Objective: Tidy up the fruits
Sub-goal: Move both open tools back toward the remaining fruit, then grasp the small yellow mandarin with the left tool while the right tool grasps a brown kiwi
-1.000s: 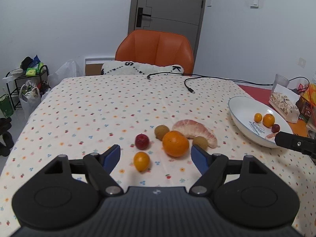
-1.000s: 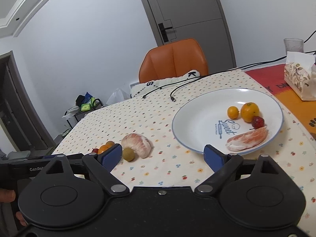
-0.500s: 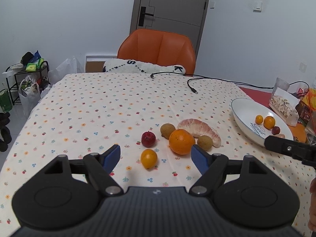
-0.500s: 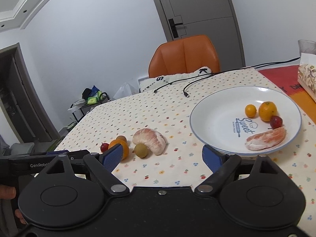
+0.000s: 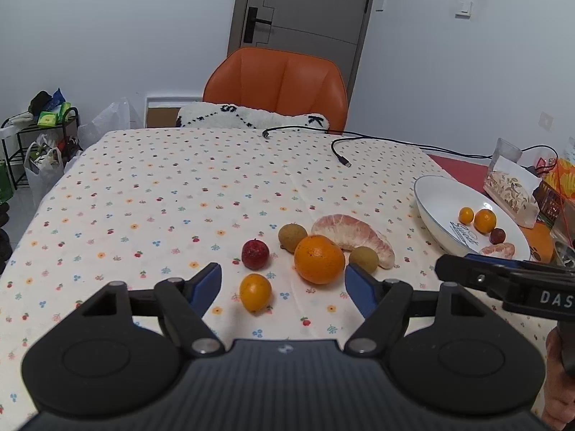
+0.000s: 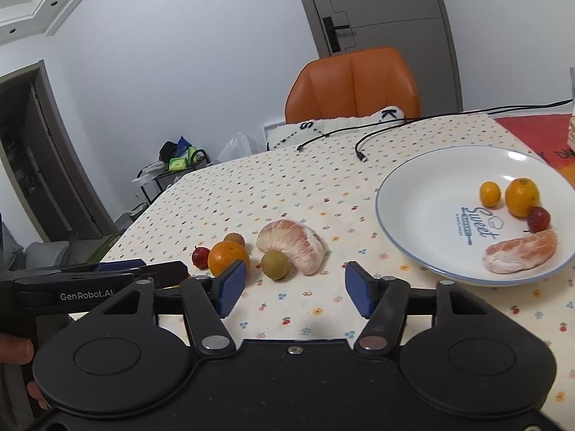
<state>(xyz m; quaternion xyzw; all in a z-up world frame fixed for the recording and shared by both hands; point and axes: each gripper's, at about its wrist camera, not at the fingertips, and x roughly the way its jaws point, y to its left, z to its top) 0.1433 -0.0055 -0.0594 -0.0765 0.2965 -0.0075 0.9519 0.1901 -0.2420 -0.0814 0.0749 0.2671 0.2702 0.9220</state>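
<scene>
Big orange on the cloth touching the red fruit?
Apart. Left wrist view shows patterned cloth between the big orange and the red fruit.

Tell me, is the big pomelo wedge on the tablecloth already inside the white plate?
No, the big pomelo wedge lies on the tablecloth left of the white plate, which holds a smaller wedge.

Orange chair (image 5: 276, 86), white plate (image 6: 424, 194), flower-dotted cream tablecloth (image 5: 161, 194), blue-padded black claws.
</scene>
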